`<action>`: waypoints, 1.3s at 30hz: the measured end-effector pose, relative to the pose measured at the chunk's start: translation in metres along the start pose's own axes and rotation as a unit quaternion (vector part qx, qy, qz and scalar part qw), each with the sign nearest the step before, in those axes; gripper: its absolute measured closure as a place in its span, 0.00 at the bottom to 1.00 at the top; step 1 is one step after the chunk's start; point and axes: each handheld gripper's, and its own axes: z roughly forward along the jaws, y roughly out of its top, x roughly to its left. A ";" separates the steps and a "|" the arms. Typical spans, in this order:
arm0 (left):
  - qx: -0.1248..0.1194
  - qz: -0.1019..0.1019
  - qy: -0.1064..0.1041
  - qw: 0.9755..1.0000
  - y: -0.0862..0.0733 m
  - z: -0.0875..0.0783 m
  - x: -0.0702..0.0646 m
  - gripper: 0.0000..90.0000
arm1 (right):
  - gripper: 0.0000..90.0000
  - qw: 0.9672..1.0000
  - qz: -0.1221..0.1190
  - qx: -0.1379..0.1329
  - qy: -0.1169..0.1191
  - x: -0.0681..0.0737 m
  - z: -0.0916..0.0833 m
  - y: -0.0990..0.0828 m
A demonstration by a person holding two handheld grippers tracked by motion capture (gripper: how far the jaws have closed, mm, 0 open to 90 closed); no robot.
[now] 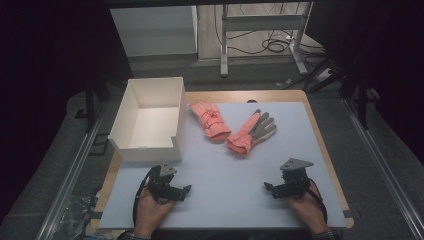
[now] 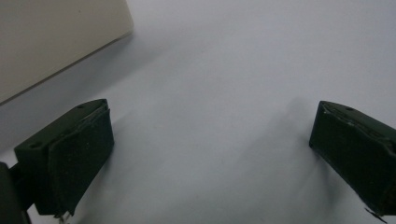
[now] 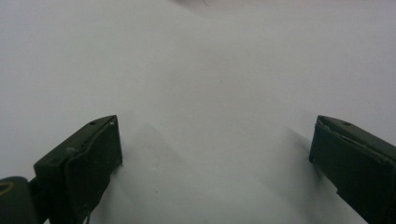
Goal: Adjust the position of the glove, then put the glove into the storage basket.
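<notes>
Left to right: open-topped white rectangular cardboard box (image 1: 148, 120) sits at the far left of the pale blue counter (image 1: 220, 200), front wall notched low, inside bare

Left claw (image 1: 186, 190) rests near the front edge, just in front of the box; jaws spread wide, nothing between them. Left gripper view: flat counter between the jaws, box corner (image 2: 56, 42) top left

First salmon-pink knit work glove (image 1: 210, 119) lies flat just right of the box, cuff toward the person, red marking on the back

Second salmon-pink glove with a grey coated palm and fingers (image 1: 252, 131) lies just beside the first, angled, fingers pointing far-right, pink cuff near. The two look close; cannot tell if touching

Right claw (image 1: 268, 188) near the front edge at right, jaws wide apart, holding nothing. Both claws well apart from the gloves
</notes>
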 end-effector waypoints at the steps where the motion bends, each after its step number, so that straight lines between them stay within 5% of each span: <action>1: 0.000 0.000 0.000 1.000 0.000 0.000 0.000 0.00 | 0.03 1.000 0.000 0.000 0.000 0.000 0.000 0.000; 33: -0.001 -0.001 0.000 1.000 0.000 0.000 0.000 0.00 | 0.09 1.000 -0.007 -0.003 0.007 0.001 -0.002 0.001; 39: 0.000 0.000 0.000 1.000 0.000 0.000 0.000 0.00 | 0.14 0.999 0.022 -0.013 0.030 0.000 -0.004 0.005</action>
